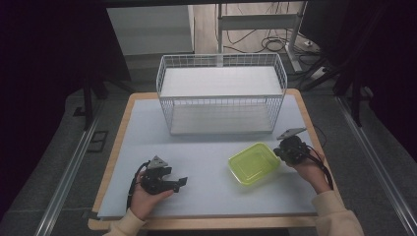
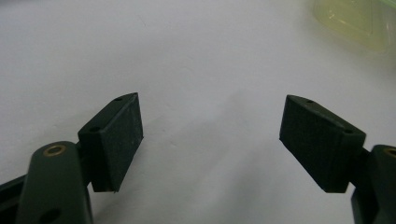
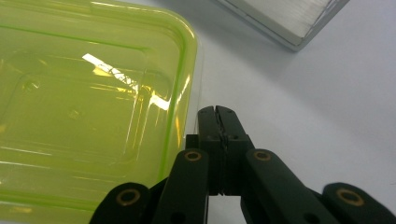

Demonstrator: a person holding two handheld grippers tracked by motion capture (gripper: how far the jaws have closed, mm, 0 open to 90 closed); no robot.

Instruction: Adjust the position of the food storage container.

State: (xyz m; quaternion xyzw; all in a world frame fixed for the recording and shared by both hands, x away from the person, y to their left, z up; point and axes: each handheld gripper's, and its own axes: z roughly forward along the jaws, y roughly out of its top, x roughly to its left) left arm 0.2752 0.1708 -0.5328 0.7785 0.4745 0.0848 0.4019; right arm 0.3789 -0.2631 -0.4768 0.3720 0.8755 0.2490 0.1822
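Right gripper [image 3: 218, 112] fingers are pressed together, gripping nothing; the green container [image 3: 88, 107] sits just left of them. Left gripper [image 2: 210, 135] fingers stand wide over bare desk [image 2: 187, 56]. Risk: closed fingers may shove the container aside.

A wooden table [image 1: 301, 105] bears a pale grey mat [image 1: 206, 147] that covers nearly its whole top, leaving a thin wood border. On the mat, at the far middle, stands a white wire basket [image 1: 221, 93]. Nearer, right of centre, lies a yellow-green tub [image 1: 253, 162], open side up, well apart from the basket.
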